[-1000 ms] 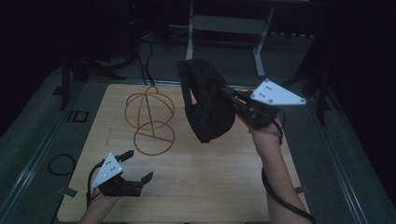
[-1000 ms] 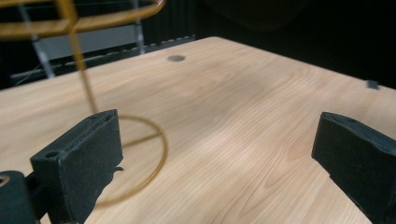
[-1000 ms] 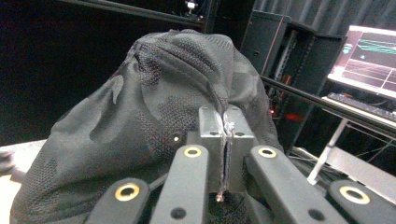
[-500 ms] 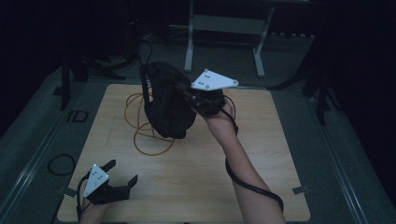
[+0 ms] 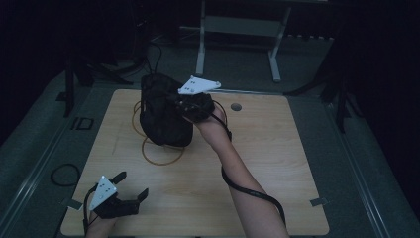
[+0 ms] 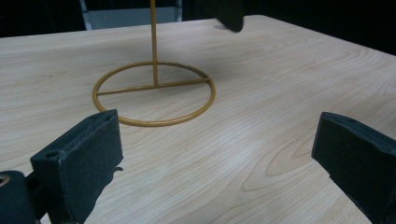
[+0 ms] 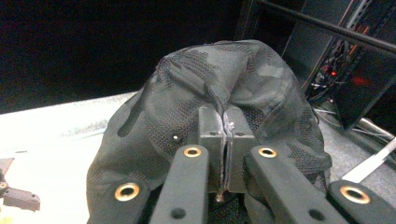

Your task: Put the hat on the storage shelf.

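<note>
A black mesh hat hangs over the gold wire stand at the back left of the wooden table. My right gripper is shut on a fold of the hat's fabric, the pads pinched tight together. The stand's round base and thin post rise ahead of my left gripper, which stands open with nothing between its jaws. That left gripper rests low near the table's front left corner. The hat covers the stand's top.
A grey metal frame stands on the floor behind the table. A cable loop lies on the floor at the left. A small round hole sits in the tabletop near the back edge.
My right gripper has carried the hat leftward and down, from the table's right side to over the stand. The left gripper has sunk toward the front left corner.
</note>
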Motion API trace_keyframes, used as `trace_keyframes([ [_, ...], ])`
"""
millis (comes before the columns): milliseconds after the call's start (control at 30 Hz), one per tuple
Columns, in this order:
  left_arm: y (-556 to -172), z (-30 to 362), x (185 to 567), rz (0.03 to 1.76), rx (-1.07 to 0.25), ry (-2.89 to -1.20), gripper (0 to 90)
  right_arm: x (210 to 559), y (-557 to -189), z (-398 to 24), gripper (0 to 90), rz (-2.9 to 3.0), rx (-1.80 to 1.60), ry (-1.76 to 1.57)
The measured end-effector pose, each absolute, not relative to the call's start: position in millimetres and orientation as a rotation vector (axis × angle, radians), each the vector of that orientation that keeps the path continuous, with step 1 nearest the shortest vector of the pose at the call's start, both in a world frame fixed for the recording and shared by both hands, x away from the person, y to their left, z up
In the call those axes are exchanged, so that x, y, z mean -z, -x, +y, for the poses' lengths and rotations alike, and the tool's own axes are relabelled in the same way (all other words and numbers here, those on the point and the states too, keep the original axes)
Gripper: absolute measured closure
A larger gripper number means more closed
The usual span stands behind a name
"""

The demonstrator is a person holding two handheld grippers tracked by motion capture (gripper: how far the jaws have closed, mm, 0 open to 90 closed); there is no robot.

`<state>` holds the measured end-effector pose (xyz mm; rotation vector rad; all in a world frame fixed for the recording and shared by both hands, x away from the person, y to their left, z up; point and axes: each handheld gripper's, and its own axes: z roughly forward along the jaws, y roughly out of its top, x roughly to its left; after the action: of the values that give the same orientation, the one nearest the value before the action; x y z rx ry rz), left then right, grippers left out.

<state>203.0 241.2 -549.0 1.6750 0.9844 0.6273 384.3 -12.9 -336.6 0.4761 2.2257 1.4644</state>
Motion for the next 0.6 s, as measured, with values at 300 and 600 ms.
trace_keyframes([
  [300,-201.8,245.8,549.8,0.979,-0.623,-1.675,2.3,344.6,-396.6,12.0,88.1,2.283,-1.424,-0.502],
  [600,-202.9,247.9,551.7,0.982,-0.604,-1.665,2.3,348.3,-402.1,24.9,74.7,2.324,-1.443,-0.499],
])
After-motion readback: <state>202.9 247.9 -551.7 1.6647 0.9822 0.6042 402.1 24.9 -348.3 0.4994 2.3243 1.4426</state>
